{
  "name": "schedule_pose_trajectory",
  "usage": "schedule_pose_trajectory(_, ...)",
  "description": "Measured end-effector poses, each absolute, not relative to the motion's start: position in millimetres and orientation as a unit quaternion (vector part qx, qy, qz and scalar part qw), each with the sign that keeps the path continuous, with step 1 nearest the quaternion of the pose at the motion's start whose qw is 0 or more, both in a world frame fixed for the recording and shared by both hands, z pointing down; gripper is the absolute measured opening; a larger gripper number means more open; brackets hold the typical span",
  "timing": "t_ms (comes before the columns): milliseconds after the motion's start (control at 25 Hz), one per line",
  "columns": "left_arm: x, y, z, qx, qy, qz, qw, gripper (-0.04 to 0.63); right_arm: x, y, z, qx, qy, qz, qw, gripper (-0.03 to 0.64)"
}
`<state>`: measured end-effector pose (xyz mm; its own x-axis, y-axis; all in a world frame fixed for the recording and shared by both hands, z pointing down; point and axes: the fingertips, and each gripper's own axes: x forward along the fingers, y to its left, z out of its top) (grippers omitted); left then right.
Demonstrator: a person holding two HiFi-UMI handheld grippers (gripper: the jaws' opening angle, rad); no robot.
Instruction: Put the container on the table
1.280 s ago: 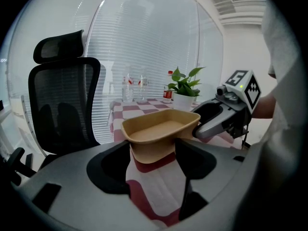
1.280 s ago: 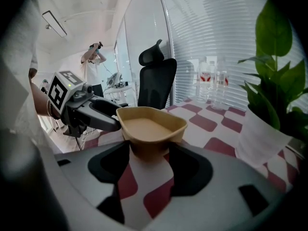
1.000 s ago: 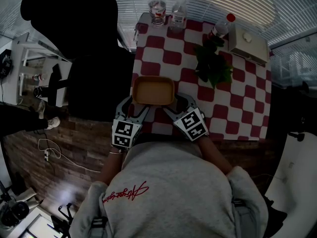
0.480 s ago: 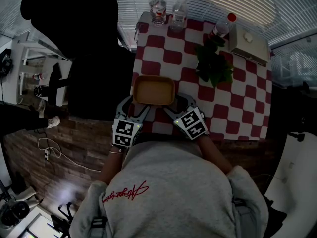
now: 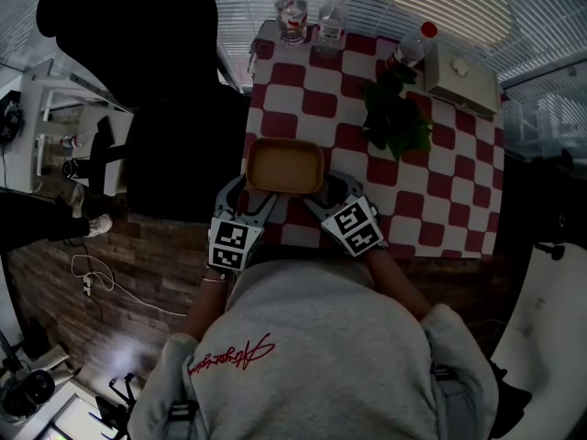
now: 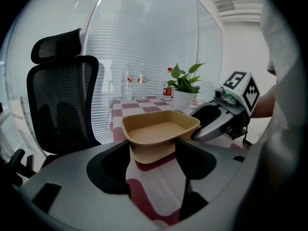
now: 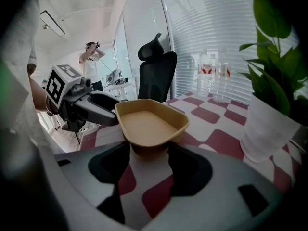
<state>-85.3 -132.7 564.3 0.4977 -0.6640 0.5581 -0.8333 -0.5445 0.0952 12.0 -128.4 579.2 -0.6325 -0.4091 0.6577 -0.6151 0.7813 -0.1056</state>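
A shallow tan container [image 5: 284, 166] sits at the near left part of the red-and-white checked table [image 5: 431, 209]. My left gripper [image 5: 249, 195] straddles its near left corner, my right gripper [image 5: 328, 189] its near right corner. In the left gripper view the container [image 6: 161, 131] fills the gap of the left gripper [image 6: 153, 150], both pads against its lower walls. The right gripper view shows the same hold: the container [image 7: 147, 124] lies in the right gripper [image 7: 149, 150]. Whether its base rests on the cloth or hangs just above it I cannot tell.
A potted plant [image 5: 394, 117] stands right of the container. Two clear bottles [image 5: 292, 12] and a red-capped bottle [image 5: 410, 51] line the far edge beside a white box [image 5: 463, 81]. A black office chair [image 5: 156, 81] stands left of the table. A person [image 7: 91, 57] stands far back.
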Motion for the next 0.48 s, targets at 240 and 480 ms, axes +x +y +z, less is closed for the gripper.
schedule_pose_trajectory(240,-86.0,-131.2,566.5,0.845,-0.442,0.239,0.18,0.304,11.7,-127.1,580.9,0.288,-0.888,0.158,0.322,0.258)
schedule_pose_trajectory(480,-86.3,-130.3,568.6,0.845,-0.442,0.241,0.18,0.305,11.4,-126.2,582.4,0.289,-0.887,0.155,0.324,0.258)
